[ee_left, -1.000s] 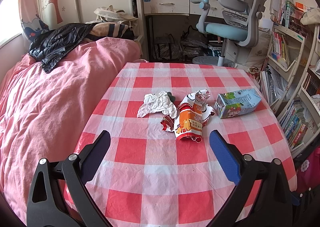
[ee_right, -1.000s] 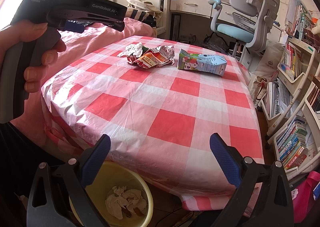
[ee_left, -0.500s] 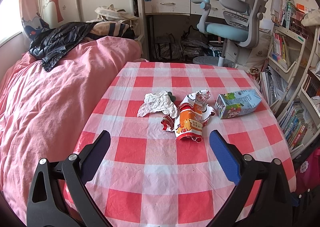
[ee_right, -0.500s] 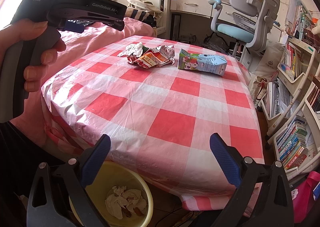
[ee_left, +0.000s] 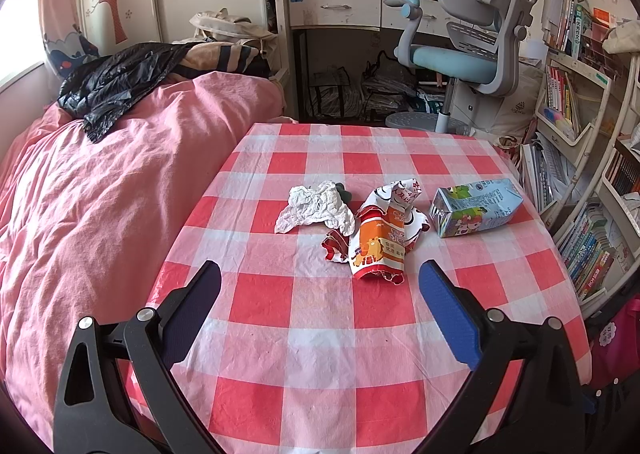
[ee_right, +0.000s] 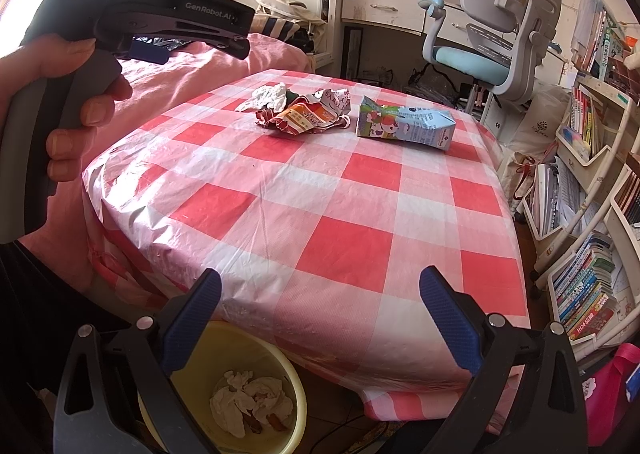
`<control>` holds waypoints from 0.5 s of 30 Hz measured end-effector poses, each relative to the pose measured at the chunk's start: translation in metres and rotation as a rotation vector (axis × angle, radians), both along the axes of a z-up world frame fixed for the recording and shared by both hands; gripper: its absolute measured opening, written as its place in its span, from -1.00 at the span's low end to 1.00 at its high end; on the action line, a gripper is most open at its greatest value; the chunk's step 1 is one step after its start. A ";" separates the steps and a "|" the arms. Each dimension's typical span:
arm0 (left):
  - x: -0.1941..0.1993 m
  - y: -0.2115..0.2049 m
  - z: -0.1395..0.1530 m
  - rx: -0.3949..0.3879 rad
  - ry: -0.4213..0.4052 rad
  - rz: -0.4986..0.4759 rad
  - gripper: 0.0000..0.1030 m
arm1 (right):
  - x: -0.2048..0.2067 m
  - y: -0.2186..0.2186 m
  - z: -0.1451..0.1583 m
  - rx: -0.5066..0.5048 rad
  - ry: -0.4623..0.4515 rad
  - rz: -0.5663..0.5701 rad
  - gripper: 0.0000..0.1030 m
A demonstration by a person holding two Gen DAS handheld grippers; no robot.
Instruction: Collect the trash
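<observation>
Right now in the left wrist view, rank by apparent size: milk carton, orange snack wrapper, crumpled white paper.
1. Orange snack wrapper: largest spread, though it lies slightly nearer the camera.
2. Milk carton and crumpled white paper: they cover similar areas, so I won't rank them against each other.

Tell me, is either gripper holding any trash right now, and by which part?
Nothing is held. The left gripper and right gripper are both open and empty; the wrapper and carton lie on the table.
</observation>
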State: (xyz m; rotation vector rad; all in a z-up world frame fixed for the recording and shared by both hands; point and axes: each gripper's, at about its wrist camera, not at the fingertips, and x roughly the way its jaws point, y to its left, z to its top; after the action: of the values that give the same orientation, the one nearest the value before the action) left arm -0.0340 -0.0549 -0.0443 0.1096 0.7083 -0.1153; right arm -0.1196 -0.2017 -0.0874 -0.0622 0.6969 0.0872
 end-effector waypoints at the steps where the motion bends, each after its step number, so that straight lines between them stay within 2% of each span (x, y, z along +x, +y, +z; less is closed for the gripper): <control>1: 0.000 -0.001 0.000 -0.001 0.000 0.000 0.86 | 0.000 0.000 0.000 0.000 0.000 0.000 0.85; 15: 0.000 0.001 0.000 -0.002 0.001 0.000 0.86 | 0.000 0.001 0.000 -0.002 0.002 0.002 0.85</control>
State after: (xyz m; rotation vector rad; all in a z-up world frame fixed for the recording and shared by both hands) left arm -0.0336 -0.0544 -0.0440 0.1079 0.7091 -0.1156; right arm -0.1199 -0.2006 -0.0878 -0.0647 0.6988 0.0889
